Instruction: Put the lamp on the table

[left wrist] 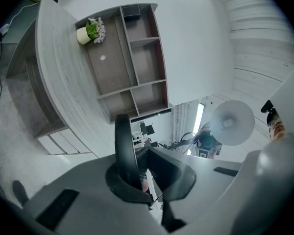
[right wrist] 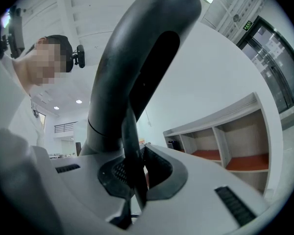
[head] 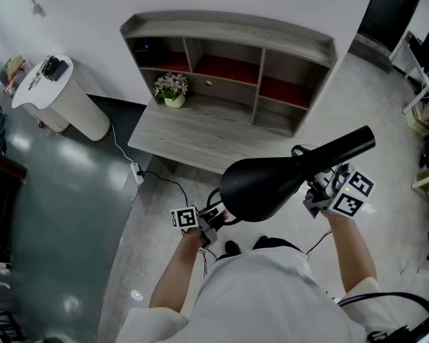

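Observation:
I hold a black lamp in the air in front of the person, its wide shade facing down and its stem slanting up to the right. My left gripper is shut on a thin black curved part of the lamp; the shade's pale inside shows beyond it. My right gripper is shut on the lamp's dark stem, which rises between its jaws. The grey wooden table with a shelf unit on top stands ahead, a little to the left and below the lamp.
A small potted plant stands at the table's back left, under the shelves. A white rounded cabinet sits left of the table. A power strip and black cable lie on the floor by the table's front corner.

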Available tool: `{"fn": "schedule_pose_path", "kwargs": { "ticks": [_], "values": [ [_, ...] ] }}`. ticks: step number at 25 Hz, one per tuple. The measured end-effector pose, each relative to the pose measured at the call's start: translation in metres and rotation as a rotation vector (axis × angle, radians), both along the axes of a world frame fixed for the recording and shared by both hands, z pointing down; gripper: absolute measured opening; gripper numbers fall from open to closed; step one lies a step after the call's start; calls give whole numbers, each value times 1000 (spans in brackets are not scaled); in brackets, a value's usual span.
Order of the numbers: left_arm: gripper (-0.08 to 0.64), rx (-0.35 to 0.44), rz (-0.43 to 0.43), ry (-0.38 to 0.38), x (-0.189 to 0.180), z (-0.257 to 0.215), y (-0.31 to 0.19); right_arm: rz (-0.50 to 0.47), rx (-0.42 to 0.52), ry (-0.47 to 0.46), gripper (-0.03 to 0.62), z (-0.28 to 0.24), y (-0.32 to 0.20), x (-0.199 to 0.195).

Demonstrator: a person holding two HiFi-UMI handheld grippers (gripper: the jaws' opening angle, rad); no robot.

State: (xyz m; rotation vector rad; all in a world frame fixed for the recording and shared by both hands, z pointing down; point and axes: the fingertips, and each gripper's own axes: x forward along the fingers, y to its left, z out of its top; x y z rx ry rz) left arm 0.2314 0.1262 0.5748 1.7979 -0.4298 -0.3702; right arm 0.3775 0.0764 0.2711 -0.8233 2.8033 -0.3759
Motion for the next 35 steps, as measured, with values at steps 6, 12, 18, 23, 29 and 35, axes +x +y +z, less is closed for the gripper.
{"fn": "schedule_pose_path", "kwargs": {
  "ticks": [6, 12, 18, 23, 29, 35],
  "values": [
    [9, -55, -22, 101, -18, -15, -6, -12, -4, 4, 17, -1, -13, -25],
    [9, 19, -58, -42, -50, 3, -28, -70, 0, 26, 17, 1, -36, -55],
    [9, 9, -120, -27, -68, 6, -50, -132, -15, 25, 17, 6, -71, -79],
    [9, -12, -170, 5, -81, 5, -78, -184, -19, 23, 17, 10, -107, -96],
    [9, -32, -262, 52, -93, 0, -111, -257, -15, 22, 17, 5, -150, -119],
    [9, 15, -342, 11, -108, 4, -143, -334, -8, 4, 17, 2, -191, -139]
  ]
}}
